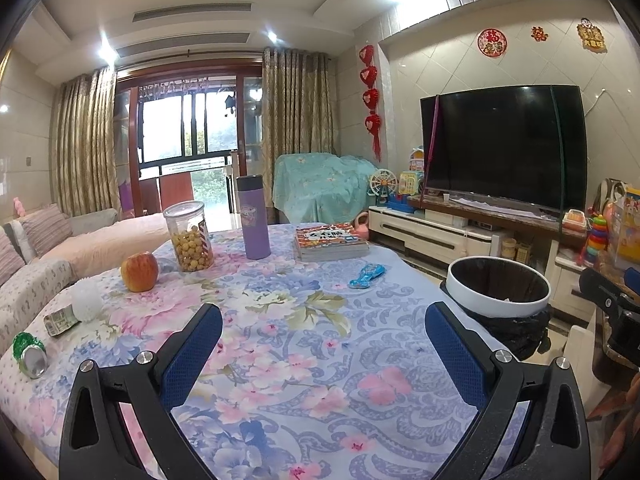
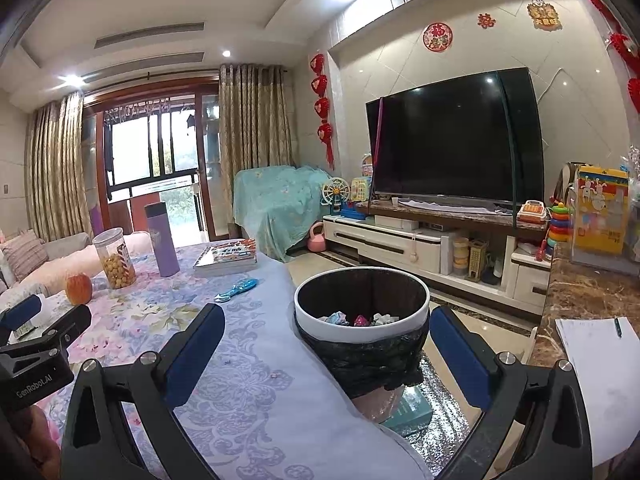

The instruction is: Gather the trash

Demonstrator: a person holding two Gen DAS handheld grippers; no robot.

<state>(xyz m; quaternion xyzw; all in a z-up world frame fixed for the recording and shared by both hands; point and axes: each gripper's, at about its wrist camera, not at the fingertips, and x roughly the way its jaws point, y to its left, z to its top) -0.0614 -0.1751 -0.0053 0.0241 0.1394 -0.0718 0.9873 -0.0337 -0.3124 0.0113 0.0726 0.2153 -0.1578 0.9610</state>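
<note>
Tools L point(image 1: 323, 322) & R point(image 2: 326, 326) both wide open, empty, w/ bin point(image 2: 362, 326) beside table point(image 1: 304, 360).

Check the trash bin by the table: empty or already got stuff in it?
Not empty. The right wrist view looks down into the trash bin and shows a few crumpled scraps at the bottom, whitish and pink. It is far from full.

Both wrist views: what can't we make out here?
- Trash bin: left wrist view looks across the rim, contents hidden; right wrist view shows only the top layer.
- Crushed can: label unreadable, warped at the fisheye edge.
- Book: cover text too small.
- Blue wrapper: print illegible.
</note>
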